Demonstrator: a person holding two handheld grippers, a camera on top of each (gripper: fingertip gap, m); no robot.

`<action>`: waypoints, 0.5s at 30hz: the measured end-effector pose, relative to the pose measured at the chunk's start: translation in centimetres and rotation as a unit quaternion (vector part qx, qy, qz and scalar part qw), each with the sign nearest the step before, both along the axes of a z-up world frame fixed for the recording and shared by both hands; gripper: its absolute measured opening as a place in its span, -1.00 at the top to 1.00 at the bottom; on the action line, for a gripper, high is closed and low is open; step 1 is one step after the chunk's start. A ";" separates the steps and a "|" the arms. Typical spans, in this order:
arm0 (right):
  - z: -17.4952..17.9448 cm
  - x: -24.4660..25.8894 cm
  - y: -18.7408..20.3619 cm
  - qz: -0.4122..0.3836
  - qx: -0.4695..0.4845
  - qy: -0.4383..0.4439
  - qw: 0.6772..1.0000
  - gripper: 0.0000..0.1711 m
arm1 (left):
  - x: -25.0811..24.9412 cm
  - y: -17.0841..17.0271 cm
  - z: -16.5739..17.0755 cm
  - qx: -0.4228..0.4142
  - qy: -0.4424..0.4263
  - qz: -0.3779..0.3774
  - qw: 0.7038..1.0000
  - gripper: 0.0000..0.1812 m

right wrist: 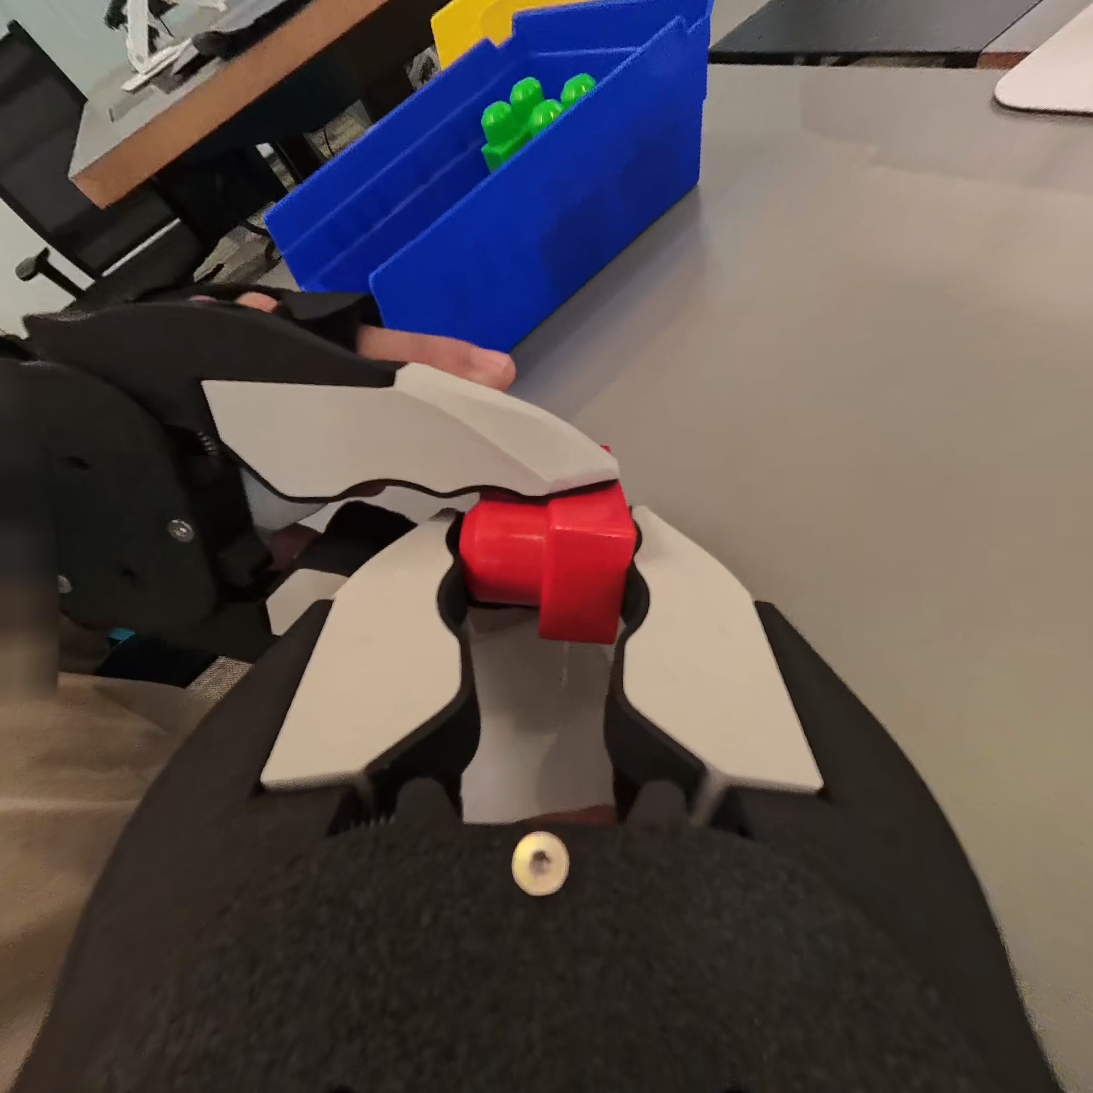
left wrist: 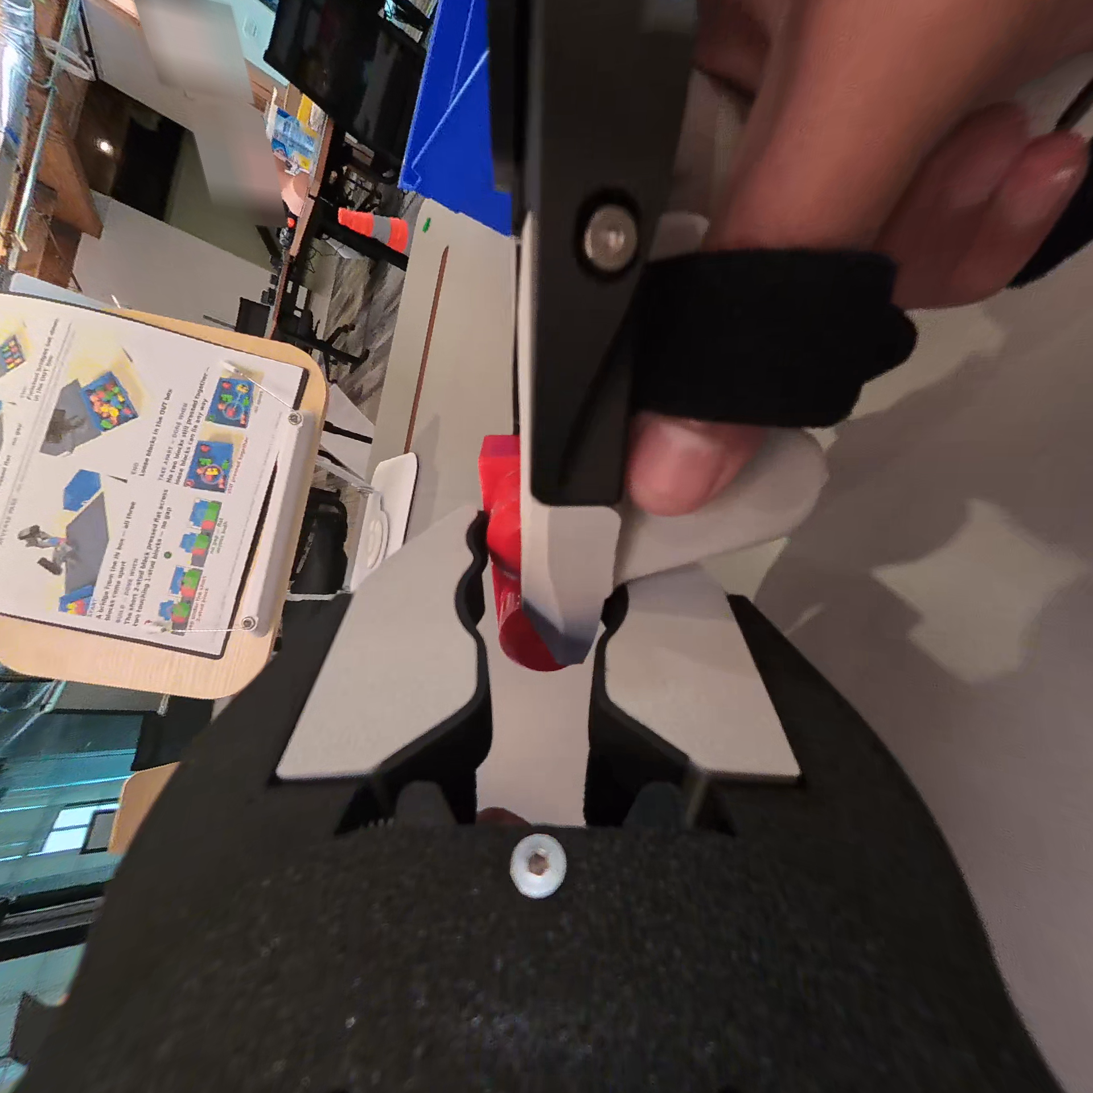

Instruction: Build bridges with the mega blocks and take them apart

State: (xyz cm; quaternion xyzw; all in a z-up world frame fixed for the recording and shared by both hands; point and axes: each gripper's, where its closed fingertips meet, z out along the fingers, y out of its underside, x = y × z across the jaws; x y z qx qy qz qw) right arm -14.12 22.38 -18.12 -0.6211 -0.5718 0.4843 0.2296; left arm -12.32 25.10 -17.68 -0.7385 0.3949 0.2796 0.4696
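Observation:
One red mega block (right wrist: 556, 562) is held above the grey table (right wrist: 857, 414) by both grippers. My right gripper (right wrist: 544, 532) is shut on it, one finger on the stud end and one on the base. The left gripper's upper finger (right wrist: 414, 437) comes in from the left and lies on top of the block; its lower finger passes beneath. In the left wrist view the red block (left wrist: 503, 491) sits between the tips of my left gripper (left wrist: 544, 556), and the right gripper's finger (left wrist: 568, 562) crosses in front of it, with a hand on that gripper.
A blue bin (right wrist: 532, 266) stands on the table behind the grippers with a green block (right wrist: 526, 118) inside, and a yellow bin (right wrist: 467, 29) behind it. A white stand base (right wrist: 1053, 77) is at the far right. An instruction sheet on a wooden board (left wrist: 148, 473) stands to the left. The tips of both grippers are at nearly the same place.

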 end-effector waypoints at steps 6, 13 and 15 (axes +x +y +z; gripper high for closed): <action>0.1 0.1 -0.3 0.016 -0.014 -0.003 1.000 0.44 | 0.0 -0.1 0.1 0.003 -0.015 0.003 1.000 0.62; 1.9 1.9 2.9 -0.013 -0.010 0.028 0.999 0.44 | -3.1 -1.6 0.3 0.018 -0.084 0.059 0.995 0.58; 2.5 3.1 4.5 -0.037 0.004 0.054 0.998 0.44 | -4.6 -2.4 0.0 0.020 -0.149 0.092 0.984 0.52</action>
